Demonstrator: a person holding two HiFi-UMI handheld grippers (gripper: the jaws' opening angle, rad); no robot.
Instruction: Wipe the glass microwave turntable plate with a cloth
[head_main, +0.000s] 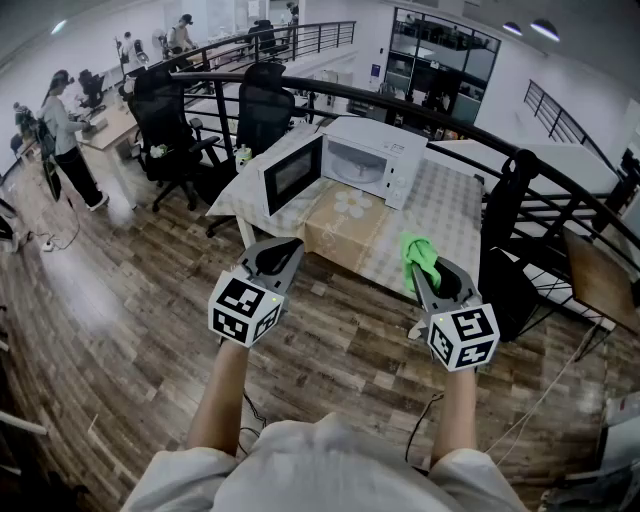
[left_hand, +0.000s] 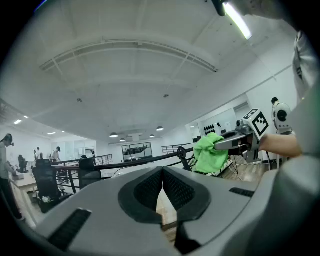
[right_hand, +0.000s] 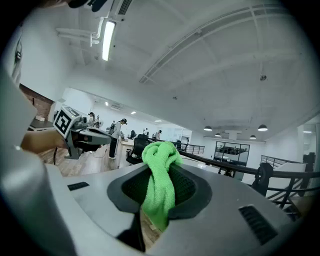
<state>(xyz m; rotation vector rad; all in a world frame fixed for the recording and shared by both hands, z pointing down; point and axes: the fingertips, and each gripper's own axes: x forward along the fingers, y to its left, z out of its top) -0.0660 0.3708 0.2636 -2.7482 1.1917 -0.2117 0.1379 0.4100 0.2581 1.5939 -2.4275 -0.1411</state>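
A white microwave (head_main: 365, 158) stands on the table with its door (head_main: 292, 175) swung open to the left; I cannot make out the glass plate inside its cavity. My right gripper (head_main: 418, 268) is shut on a green cloth (head_main: 420, 258), which hangs out of the jaws (right_hand: 159, 182). My left gripper (head_main: 283, 248) is shut with nothing between its jaws (left_hand: 162, 179). Both grippers are held up in front of the table's near edge, short of the microwave. The left gripper view also catches the right gripper with the green cloth (left_hand: 210, 154).
The table (head_main: 445, 215) has a patterned cover, and a cardboard box (head_main: 345, 228) sits in front of the microwave. Black office chairs (head_main: 265, 105) stand behind the table, a dark curved railing (head_main: 470, 130) runs past it, and a person (head_main: 65, 135) stands at a desk far left.
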